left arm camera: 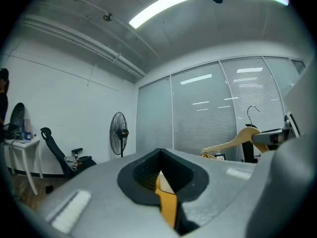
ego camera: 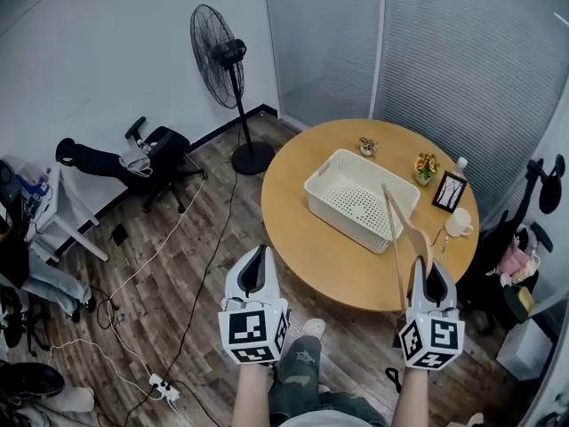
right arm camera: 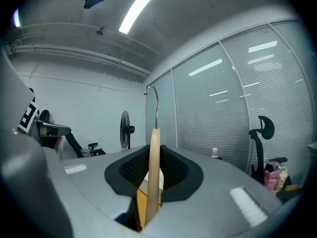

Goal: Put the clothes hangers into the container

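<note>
**Ana:** What does the head view show?

**Ben:** The person stands at the round table [ego camera: 311,238], both grippers held level. The right gripper [ego camera: 433,265] clamps a wooden clothes hanger [ego camera: 414,228], which rises from the jaws. In the picture its far end overlaps the near right corner of the white container [ego camera: 320,171] on the table. The left gripper [ego camera: 258,254] is over the floor, just short of the table's edge.

**Ana:** And the left gripper view?

**Ben:** The left gripper [left arm camera: 159,157] has its jaws a narrow slit apart, with nothing between them. Only a strip of table and a bit of the container [left arm camera: 166,182] show through. The hanger [left arm camera: 233,142] appears off to the right.

**Ana:** The right gripper view?

**Ben:** The right gripper [right arm camera: 154,152] is closed on the hanger [right arm camera: 154,172]. It stands edge-on and upright between the pads, its metal hook [right arm camera: 156,103] on top. The container [right arm camera: 161,182] is ahead, behind the hanger.
</note>
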{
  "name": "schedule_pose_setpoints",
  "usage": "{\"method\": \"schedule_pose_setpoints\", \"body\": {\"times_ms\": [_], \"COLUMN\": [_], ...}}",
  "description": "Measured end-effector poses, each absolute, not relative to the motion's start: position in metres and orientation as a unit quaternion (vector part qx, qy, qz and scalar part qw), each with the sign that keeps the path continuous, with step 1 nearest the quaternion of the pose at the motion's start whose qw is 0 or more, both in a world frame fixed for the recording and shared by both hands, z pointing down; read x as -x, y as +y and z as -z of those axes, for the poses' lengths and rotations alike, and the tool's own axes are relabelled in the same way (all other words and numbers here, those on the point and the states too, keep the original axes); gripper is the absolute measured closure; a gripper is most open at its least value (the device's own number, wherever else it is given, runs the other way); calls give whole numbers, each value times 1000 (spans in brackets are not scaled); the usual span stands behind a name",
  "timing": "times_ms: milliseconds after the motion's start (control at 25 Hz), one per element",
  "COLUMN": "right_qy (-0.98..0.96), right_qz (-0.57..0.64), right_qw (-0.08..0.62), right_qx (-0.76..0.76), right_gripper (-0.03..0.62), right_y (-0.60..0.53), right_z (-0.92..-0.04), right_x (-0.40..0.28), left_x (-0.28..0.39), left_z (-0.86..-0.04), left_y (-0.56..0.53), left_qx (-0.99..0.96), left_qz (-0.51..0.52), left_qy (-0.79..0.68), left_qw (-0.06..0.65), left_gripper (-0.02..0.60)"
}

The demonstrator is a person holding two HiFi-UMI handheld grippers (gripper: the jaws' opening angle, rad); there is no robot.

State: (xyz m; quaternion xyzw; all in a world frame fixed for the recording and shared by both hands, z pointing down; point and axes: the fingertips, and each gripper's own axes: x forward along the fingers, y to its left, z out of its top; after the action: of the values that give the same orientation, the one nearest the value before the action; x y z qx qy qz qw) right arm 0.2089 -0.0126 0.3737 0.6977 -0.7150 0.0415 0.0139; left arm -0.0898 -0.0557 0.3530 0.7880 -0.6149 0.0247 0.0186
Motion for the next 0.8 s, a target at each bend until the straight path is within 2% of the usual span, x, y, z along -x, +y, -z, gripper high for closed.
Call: {"method": "schedule_pose_setpoints", "body": {"times_ms": [800], "right_qy": [-688], "right_qz": [-41], "right_qw": [18], "right_qx": [-724], "right_gripper": [511], "right_y": [-206], "right_z": [-368], "right_x": [-210], "left_x": [64], "left_z": [-349], "left_y": [-283], "left_qx": [-829], "left_qz": [-24], "left_qy": [-558], "left_qw": [17], "left_gripper": [581]}}
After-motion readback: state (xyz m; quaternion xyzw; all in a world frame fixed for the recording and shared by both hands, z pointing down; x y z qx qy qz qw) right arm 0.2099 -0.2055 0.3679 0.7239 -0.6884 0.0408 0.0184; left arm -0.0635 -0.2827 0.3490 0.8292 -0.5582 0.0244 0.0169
